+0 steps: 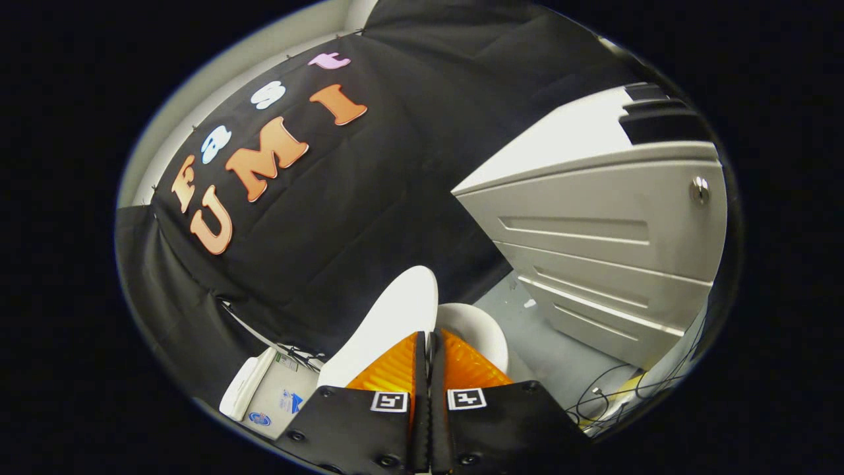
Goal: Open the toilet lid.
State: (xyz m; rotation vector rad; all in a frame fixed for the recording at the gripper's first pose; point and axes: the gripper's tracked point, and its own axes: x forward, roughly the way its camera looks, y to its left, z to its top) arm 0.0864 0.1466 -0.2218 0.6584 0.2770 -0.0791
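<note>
Closed jaws of the gripper (430, 343) pinch the raised toilet lid (389, 330) edge, with the seat (478, 333) just beyond; lifting looks nearly done, so next comes pushing it upright and releasing.

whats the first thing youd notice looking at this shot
The white toilet lid stands raised on edge just ahead of the gripper, whose fingers are pressed together on its rim. Right of the lid the open bowl shows, and beyond it rises a tall pale grey cabinet with ribbed panels.
</note>
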